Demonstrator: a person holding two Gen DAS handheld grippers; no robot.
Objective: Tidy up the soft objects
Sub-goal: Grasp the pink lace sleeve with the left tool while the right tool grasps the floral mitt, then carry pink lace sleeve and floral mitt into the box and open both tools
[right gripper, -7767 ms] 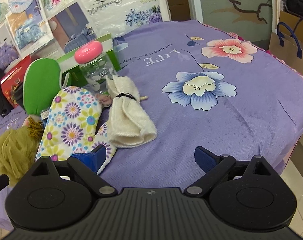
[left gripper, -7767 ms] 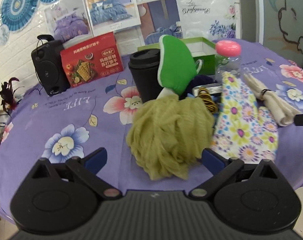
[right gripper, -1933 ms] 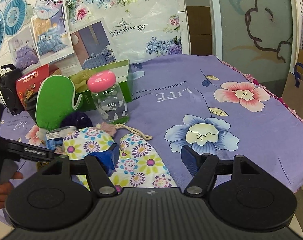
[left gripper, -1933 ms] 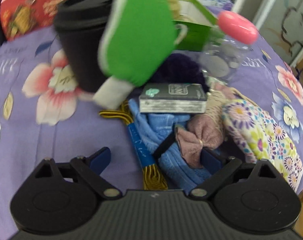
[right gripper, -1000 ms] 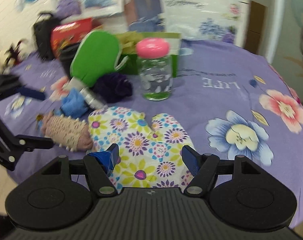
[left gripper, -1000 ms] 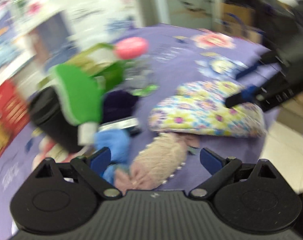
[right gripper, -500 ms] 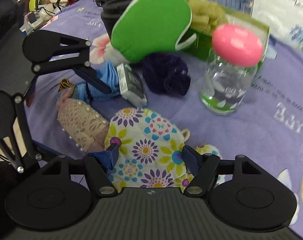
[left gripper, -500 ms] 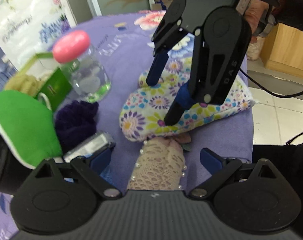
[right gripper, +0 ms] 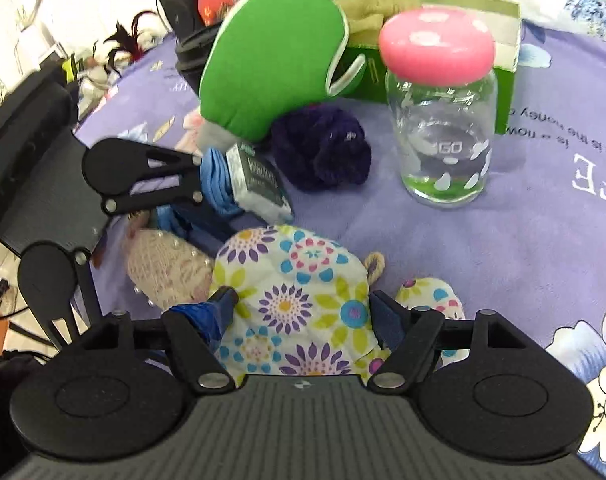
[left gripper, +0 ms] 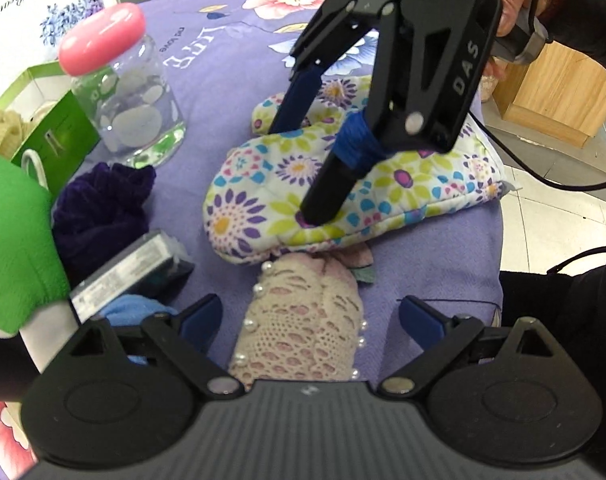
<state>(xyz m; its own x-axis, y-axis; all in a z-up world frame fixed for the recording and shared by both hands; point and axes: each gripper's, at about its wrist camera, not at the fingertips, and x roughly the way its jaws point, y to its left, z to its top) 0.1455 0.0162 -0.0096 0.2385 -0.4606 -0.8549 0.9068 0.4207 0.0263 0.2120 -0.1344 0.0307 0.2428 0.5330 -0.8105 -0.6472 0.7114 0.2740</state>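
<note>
Right tool [right gripper: 301, 310] sits over the floral oven mitt [right gripper: 299, 304], one finger on each side of the mitt's rounded end, tips down on or into the fabric. Jaws are opening, mitt between them, no pinch visible: looks like it's widening to straddle the padded body before a grab, since the mitt is thick and flat on the tabletop [right gripper: 503, 248]. From the left wrist view the near finger [left gripper: 327, 196] of the right tool [left gripper: 295, 164] presses onto the top face of the mitt [left gripper: 423, 184], the far finger lands at the notch by the thumb. Left tool [left gripper: 309, 320] is spread wide, nothing gripped, hovering over the lace-covered pink piece [left gripper: 303, 328], which lies directly between and below its fingers; likely staged for its own pick. Mitt long axis: runs across the left tool's view, rounded fingertip end toward the lace piece, cuff end away toward the tabletop edge on the right; thumb sticks out on the far side. For the right tool, the axis runs straight out ahead, rounded end farthest from the tool and thumb [right gripper: 427, 296] off to its right. Lace piece axis runs along the left tool's pointing line, far end tucked against the mitt's edge. Ahead of the right tool: purple scrunchie [right gripper: 323, 148], green mitt [right gripper: 275, 68], glass jar [right gripper: 443, 140], green box [right gripper: 503, 60] behind.
</note>
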